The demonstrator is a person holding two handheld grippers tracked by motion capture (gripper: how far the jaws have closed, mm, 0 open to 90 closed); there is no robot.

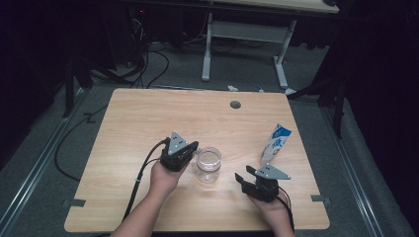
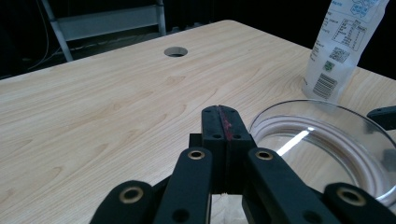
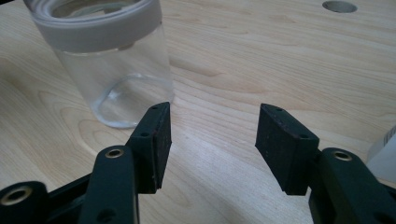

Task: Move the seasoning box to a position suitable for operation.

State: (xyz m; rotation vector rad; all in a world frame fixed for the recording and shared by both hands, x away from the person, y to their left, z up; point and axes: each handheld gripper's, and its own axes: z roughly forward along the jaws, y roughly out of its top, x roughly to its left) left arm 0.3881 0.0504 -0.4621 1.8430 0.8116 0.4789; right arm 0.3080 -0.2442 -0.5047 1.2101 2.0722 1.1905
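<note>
A clear glass jar (image 1: 208, 164) with a see-through lid stands upright near the middle of the wooden table (image 1: 148, 118). My left gripper (image 1: 194, 148) lies just left of the jar; its jaws (image 2: 223, 123) are pressed together with nothing between them, level with the lid (image 2: 327, 140). My right gripper (image 1: 243, 174) sits to the right of the jar and nearer the front edge. It (image 3: 212, 140) is open over bare wood, with the jar (image 3: 112, 60) ahead and to the left of its jaws. A white and blue pouch (image 1: 275, 143) stands upright behind the right gripper.
A round cable hole (image 1: 235, 104) sits near the table's far edge. The pouch (image 2: 343, 46) stands just beyond the jar in the left gripper view. Cables trail from both grippers toward the front edge. A desk frame (image 1: 244, 39) stands on the floor beyond the table.
</note>
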